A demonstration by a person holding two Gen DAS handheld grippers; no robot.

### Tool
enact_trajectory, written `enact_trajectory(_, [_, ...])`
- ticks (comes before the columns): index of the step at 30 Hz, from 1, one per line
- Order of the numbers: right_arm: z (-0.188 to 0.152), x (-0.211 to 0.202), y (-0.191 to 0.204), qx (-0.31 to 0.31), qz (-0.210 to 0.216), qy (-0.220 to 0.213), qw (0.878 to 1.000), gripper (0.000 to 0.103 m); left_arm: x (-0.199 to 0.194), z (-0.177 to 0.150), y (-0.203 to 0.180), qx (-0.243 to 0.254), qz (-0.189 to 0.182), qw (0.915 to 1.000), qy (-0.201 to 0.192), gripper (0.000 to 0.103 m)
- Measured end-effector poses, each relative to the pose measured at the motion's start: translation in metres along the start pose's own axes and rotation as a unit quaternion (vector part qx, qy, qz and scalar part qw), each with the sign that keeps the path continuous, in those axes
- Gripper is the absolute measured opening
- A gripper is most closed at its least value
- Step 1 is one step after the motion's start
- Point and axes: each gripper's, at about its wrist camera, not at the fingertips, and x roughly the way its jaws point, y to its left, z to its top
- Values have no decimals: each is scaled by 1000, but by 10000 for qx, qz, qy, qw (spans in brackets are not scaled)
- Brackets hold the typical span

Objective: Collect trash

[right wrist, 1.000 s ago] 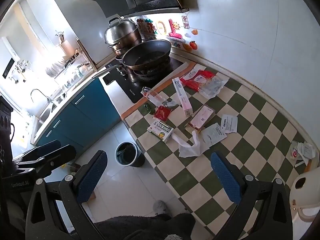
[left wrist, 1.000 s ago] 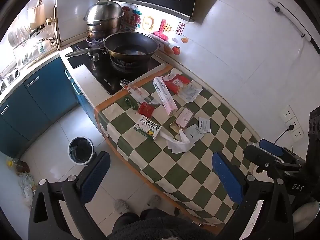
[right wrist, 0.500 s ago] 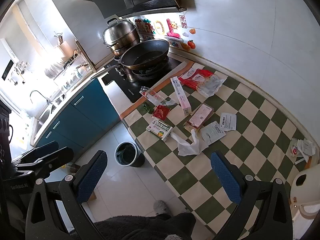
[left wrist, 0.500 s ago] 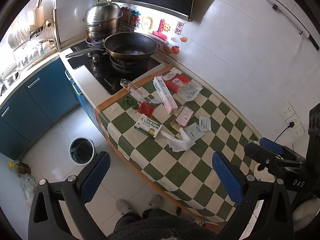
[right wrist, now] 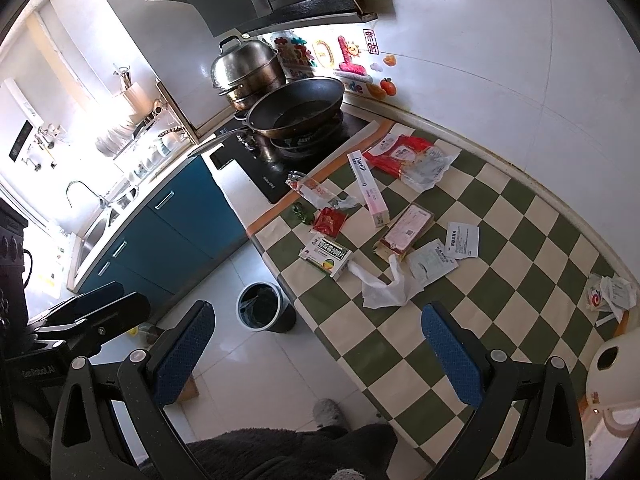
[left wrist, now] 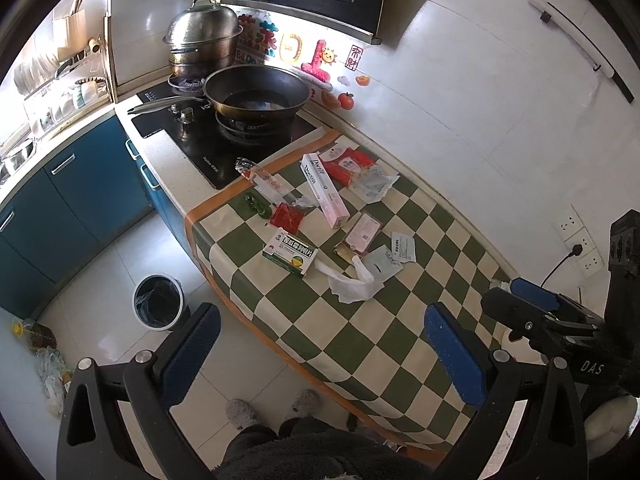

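Hovering high above the worktop [left wrist: 360, 344], left gripper [left wrist: 320, 344] and right gripper [right wrist: 316, 340] both have jaws wide open, holding nothing. Nearest trash is the crumpled tissue [right wrist: 386, 288], ahead of the right jaws near the worktop's front edge, so I'd pick with the right. Green medicine box [right wrist: 326, 258] lies just beyond, long axis roughly along that edge. Bin [right wrist: 262, 306] stands on the floor below that edge.

The checked cloth [left wrist: 360, 332] on the counter looks smooth and matt; the lidded pot [left wrist: 202, 40] is polished, dented metal; the wall tiles [left wrist: 480, 92] are glossy white; the crumpled tissue [left wrist: 354, 286] is soft paper; the fingers [right wrist: 182, 354] carry rough blue pads.
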Motion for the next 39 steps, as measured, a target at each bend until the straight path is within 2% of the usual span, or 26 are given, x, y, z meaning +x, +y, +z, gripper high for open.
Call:
enact_trajectory(7, [-1, 0, -1, -2, 29, -31, 10000, 103, 1, 2, -3, 39, 2, 10000, -11, 103])
enact_trajectory(12, [-2, -1, 3, 18, 195, -184, 9996, 103, 1, 1, -2, 51, 23, 9999, -131, 103])
enact_trajectory(18, [2, -2, 2, -42, 181, -205, 9996, 103, 1, 2, 5, 20, 78, 9996, -269, 103])
enact_trajectory(39, [7, 22, 0, -14, 172, -56, 9998, 103, 12, 10, 15, 47, -6, 9998, -171, 103])
